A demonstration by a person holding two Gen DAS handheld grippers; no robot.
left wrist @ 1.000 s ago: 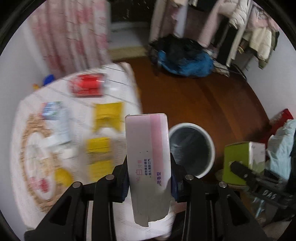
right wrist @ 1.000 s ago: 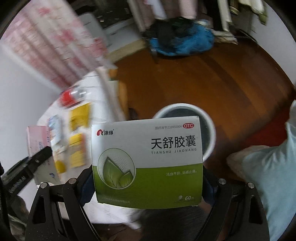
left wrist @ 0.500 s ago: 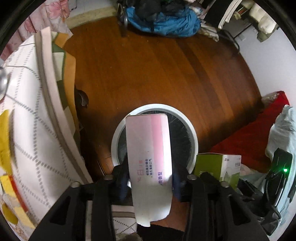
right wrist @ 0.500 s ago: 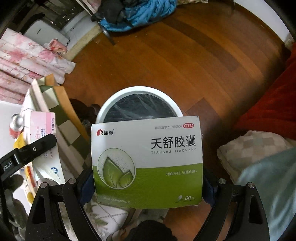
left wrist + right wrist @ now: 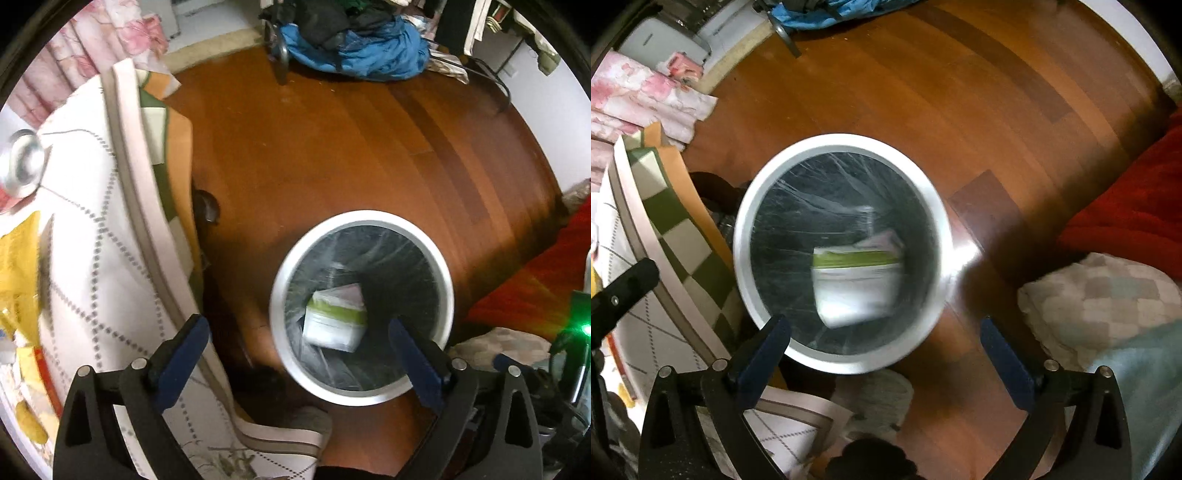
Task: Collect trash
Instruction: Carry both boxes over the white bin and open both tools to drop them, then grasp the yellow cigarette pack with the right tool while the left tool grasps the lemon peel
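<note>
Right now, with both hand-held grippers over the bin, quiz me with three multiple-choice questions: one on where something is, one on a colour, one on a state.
1. Where is the green and white box?
A. On the tablecloth
B. Inside the trash bin
C. On the wooden floor

2. What colour are the pads of the left hand-held gripper?
A. Dark blue
B. Red
C. Yellow

3. What state is the right hand-held gripper in?
A. Shut on a box
B. Shut on nothing
C. Open and holding nothing

Answers:
1. B, the box lies at the bottom of the lined bin, with a pink box beside it.
2. A, both pads show dark blue.
3. C, its fingers stand wide apart with only the bin and floor between them.
</note>
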